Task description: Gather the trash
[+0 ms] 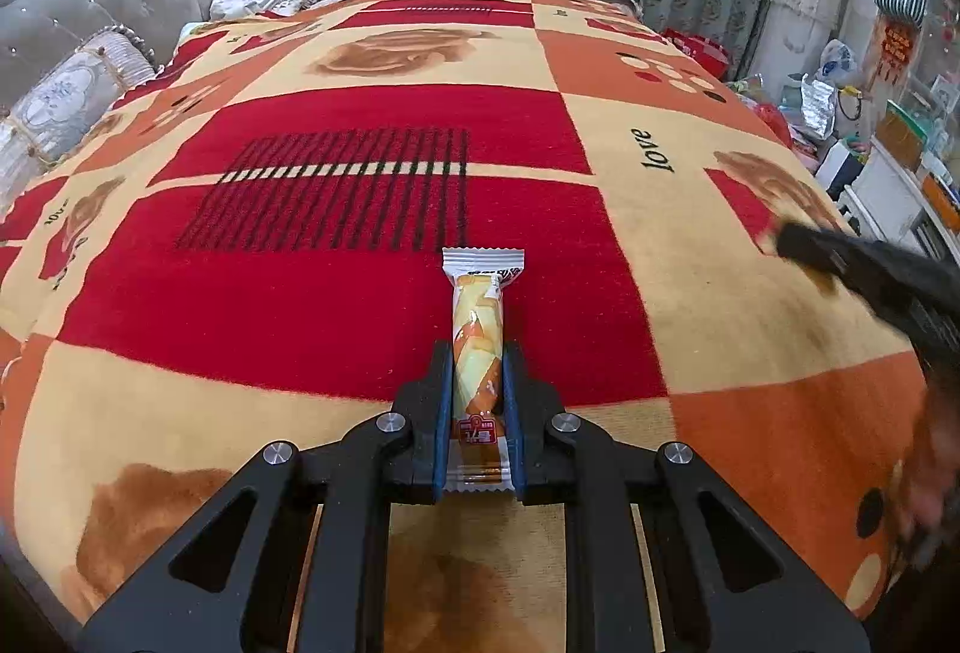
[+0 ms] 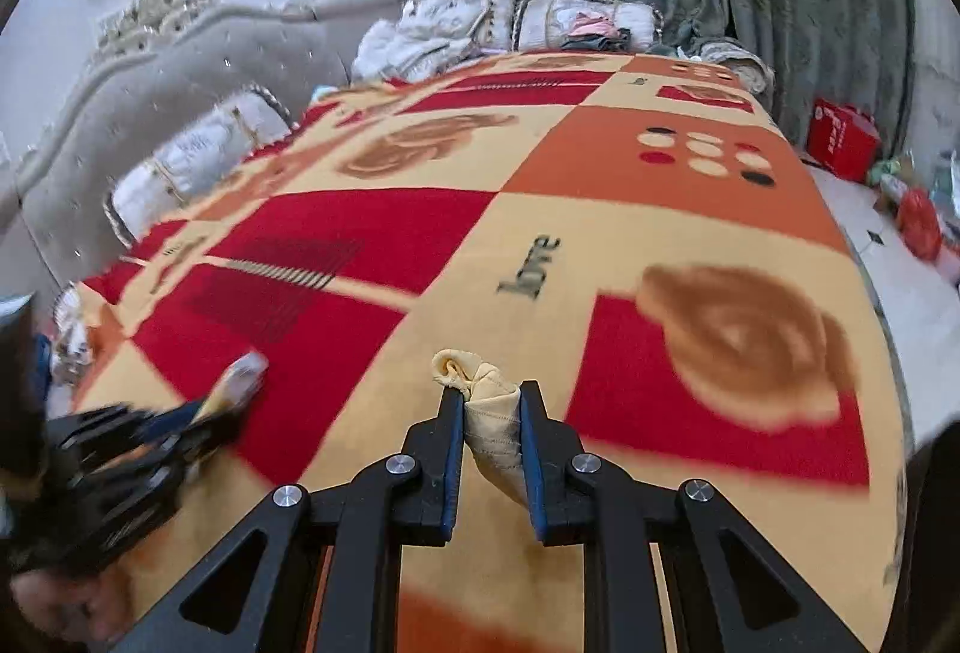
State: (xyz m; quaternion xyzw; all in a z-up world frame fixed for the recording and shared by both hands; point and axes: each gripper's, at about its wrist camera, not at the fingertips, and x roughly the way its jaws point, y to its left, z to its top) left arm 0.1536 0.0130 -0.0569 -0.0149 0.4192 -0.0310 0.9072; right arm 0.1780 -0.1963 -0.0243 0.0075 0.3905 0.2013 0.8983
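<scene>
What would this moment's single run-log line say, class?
left gripper: shut on snack wrapper | right gripper: shut on cream cloth wad | both above blanket

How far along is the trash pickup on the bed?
Both pickups look done: the left gripper is shut on a snack wrapper, and the right gripper is shut on a crumpled beige wad. The blanket shows no other litter. Left: dropping both off; no bin is visible.
</scene>
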